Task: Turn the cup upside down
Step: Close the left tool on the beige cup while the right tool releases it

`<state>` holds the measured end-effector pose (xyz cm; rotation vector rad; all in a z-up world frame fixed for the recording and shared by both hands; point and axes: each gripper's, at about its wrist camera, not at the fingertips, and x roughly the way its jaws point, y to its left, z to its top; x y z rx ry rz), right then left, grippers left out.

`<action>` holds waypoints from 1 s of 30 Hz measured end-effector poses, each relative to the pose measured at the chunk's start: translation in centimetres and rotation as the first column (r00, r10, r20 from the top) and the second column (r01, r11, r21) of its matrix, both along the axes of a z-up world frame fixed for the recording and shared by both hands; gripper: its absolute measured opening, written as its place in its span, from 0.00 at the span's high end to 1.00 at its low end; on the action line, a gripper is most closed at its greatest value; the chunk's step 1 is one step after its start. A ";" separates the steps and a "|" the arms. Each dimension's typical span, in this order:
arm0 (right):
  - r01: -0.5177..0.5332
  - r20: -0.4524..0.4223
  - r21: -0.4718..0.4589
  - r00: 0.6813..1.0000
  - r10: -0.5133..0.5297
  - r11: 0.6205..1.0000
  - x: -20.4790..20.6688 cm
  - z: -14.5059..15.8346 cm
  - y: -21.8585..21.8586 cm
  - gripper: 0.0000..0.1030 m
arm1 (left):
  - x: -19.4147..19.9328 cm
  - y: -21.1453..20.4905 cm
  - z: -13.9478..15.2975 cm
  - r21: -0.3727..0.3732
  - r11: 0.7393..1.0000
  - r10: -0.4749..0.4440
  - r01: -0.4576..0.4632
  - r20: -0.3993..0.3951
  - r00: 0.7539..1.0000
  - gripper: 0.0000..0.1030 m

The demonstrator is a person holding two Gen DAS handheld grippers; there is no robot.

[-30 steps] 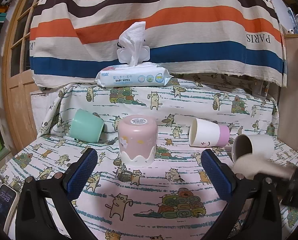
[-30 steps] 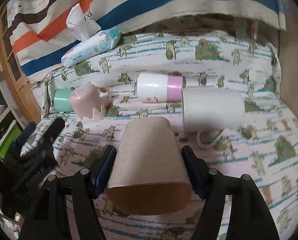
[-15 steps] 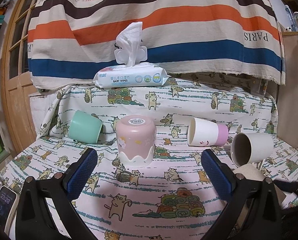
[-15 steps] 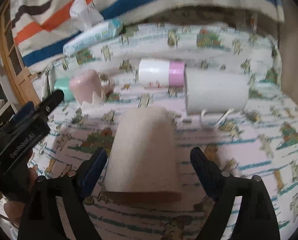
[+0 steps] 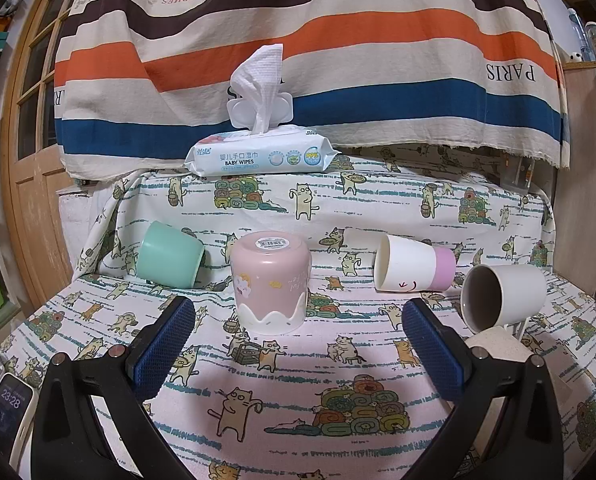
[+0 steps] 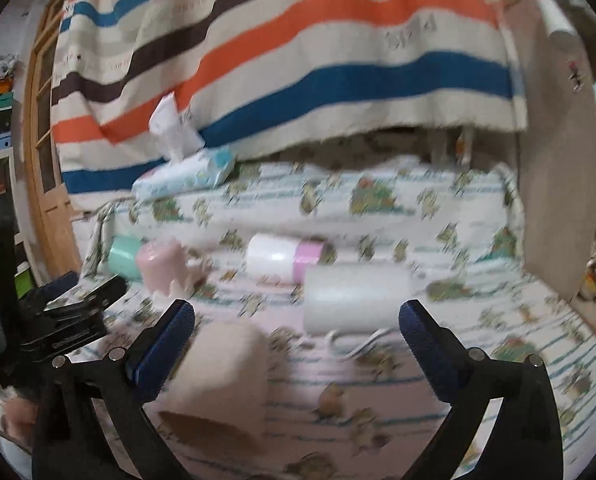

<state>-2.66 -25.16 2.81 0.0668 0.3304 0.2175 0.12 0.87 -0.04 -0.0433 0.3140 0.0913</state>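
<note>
A beige cup [image 6: 222, 376] stands upside down on the cat-print cloth, just inside my right gripper's left finger; its top shows in the left wrist view [image 5: 497, 346]. My right gripper [image 6: 296, 344] is open and empty above it; the view is blurred. My left gripper [image 5: 298, 344] is open and empty, facing a pink cup [image 5: 272, 282] that stands upside down. A white mug [image 5: 503, 300] lies on its side at the right, also in the right wrist view [image 6: 353, 298]. A white-and-pink cup [image 5: 413, 270] and a mint cup [image 5: 170, 258] lie on their sides.
A pack of baby wipes [image 5: 260, 156] sits on the raised back ledge under a striped cloth [image 5: 298, 60]. A phone [image 5: 6, 404] lies at the left front edge. A wooden door [image 5: 30, 160] stands at the left, a cabinet side [image 5: 581, 184] at the right.
My right gripper let go of the beige cup, opened wide and pulled back and up. The cup now stands mouth down on the cloth. My left gripper has barely moved.
</note>
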 end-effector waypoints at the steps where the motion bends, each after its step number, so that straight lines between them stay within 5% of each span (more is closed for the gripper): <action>1: 0.035 0.027 -0.020 0.999 -0.035 0.999 0.0 -0.1 -0.5 0.00 | 0.0 0.0 0.0 0.000 1.000 0.000 0.000 -0.001 1.000 0.00; 9: 0.117 0.079 -0.064 0.991 -0.112 0.991 0.6 -1.0 -3.5 0.00 | 0.0 0.0 0.0 0.001 1.000 0.000 0.000 -0.001 1.000 0.00; 20: 0.146 0.030 -0.090 0.989 -0.144 0.985 1.6 -1.5 -4.1 0.00 | 0.3 0.0 -0.3 -0.002 1.000 -0.006 0.006 -0.017 1.000 0.00; 26: 0.140 0.044 -0.092 0.990 -0.136 0.986 1.4 -1.5 -4.1 0.00 | -1.7 -0.1 0.3 -0.022 1.000 -0.005 0.006 0.048 0.999 0.00; 30: 0.151 0.049 -0.087 0.988 -0.147 0.985 1.2 -1.5 -4.3 0.00 | -1.7 -1.3 2.3 -0.075 0.992 -0.100 0.097 -0.032 0.994 0.00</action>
